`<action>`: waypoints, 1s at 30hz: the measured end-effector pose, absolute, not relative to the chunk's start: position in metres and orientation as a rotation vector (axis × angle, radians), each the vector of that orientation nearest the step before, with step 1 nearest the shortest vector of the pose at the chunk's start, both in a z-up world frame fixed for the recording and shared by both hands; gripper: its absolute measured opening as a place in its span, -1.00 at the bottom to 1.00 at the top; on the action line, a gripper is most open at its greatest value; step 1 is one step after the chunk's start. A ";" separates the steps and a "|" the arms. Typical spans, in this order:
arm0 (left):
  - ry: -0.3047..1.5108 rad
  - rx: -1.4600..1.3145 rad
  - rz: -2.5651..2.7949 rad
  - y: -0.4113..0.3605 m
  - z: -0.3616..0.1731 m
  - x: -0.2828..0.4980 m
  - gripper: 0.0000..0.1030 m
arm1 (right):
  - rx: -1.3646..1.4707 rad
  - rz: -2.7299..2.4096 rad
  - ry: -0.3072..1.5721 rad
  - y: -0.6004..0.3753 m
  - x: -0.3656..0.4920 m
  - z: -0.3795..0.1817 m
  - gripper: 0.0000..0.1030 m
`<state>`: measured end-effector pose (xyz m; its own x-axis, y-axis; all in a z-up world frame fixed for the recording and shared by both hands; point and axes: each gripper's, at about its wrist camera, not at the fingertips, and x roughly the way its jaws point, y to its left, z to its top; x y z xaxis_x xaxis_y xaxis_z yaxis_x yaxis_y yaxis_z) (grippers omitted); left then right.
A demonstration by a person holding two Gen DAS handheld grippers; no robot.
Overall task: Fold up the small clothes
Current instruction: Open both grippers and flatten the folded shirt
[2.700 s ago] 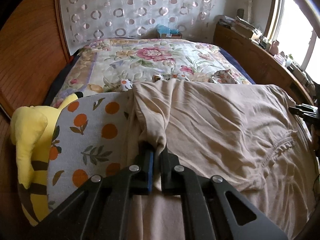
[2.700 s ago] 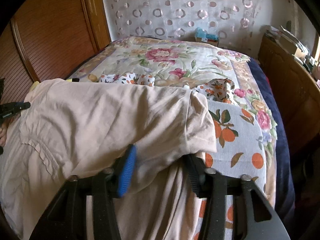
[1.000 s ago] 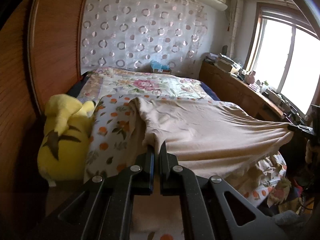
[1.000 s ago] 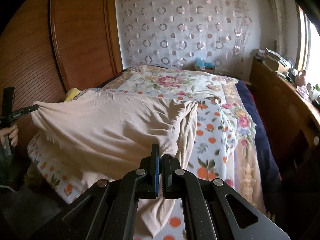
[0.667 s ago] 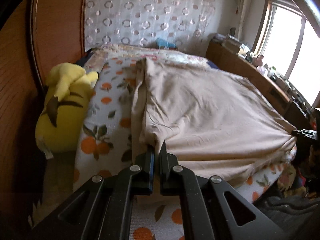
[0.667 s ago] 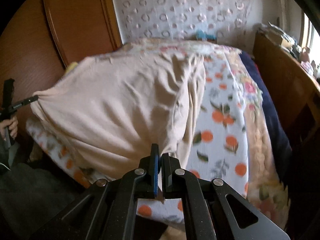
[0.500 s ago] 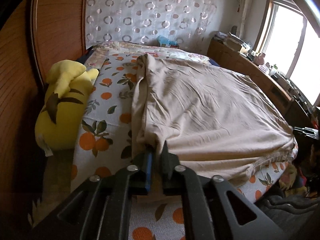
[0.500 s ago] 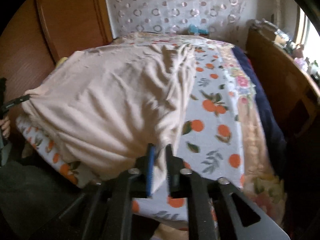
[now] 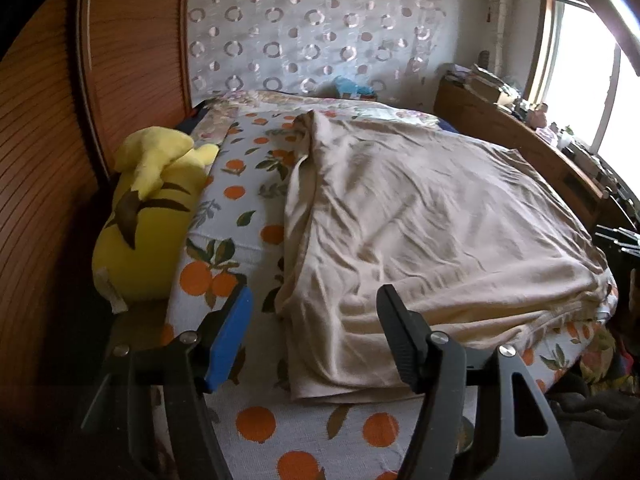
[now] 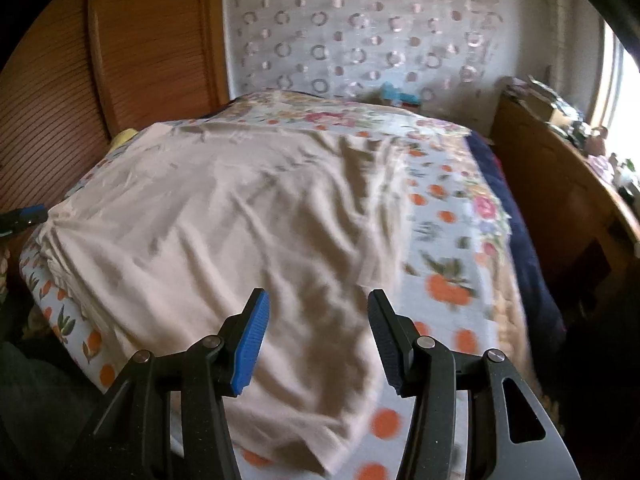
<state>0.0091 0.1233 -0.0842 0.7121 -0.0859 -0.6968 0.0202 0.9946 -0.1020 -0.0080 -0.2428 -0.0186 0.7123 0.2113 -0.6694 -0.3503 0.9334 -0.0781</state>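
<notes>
Beige garment [image 9: 420, 216] flat, long axis toward headboard, left tool [image 9: 314, 332] and right tool [image 10: 316, 340] just opened, off cloth

left claw [image 9: 314, 328] just opened, right claw [image 10: 316, 334] likewise, nothing gripped

We've got the beige garment [image 9: 432, 220] spread flat and wrinkled across the orange-print sheet [image 9: 256, 428] on the bed, one long edge doubled into a fold, its near hem lying loose at the bed's edge.
</notes>
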 end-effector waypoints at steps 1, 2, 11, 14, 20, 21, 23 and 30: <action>0.780 -0.095 -0.055 0.125 -0.086 0.009 0.27 | -0.206 0.323 0.718 -0.238 -0.006 -0.023 0.03; 0.783 -0.097 -0.053 0.126 -0.088 0.009 0.27 | -0.204 0.335 0.721 -0.232 -0.004 -0.028 0.03; 0.804 -0.106 -0.028 0.133 -0.099 0.004 0.27 | -0.227 0.352 0.749 -0.215 0.020 -0.062 0.03; 0.811 -0.109 -0.026 0.134 -0.102 0.004 0.27 | -0.229 0.351 0.733 -0.215 0.025 -0.062 0.08; 0.801 -0.104 -0.022 0.132 -0.103 0.000 0.27 | -0.222 0.335 0.716 -0.216 0.014 -0.062 0.27; 0.801 -0.103 -0.026 0.131 -0.103 0.000 0.27 | -0.221 0.335 0.717 -0.216 0.015 -0.062 0.28; 0.796 -0.105 -0.040 0.128 -0.102 0.000 0.27 | -0.225 0.337 0.718 -0.216 0.015 -0.062 0.29; 0.789 -0.083 -0.066 0.118 -0.103 0.000 -0.02 | -0.225 0.339 0.715 -0.216 0.014 -0.060 0.30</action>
<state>0.0002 0.1182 -0.1031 0.7027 -0.0899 -0.7058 0.0277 0.9947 -0.0991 0.0136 -0.2161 -0.0605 0.7041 0.2263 -0.6730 -0.3780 0.9218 -0.0855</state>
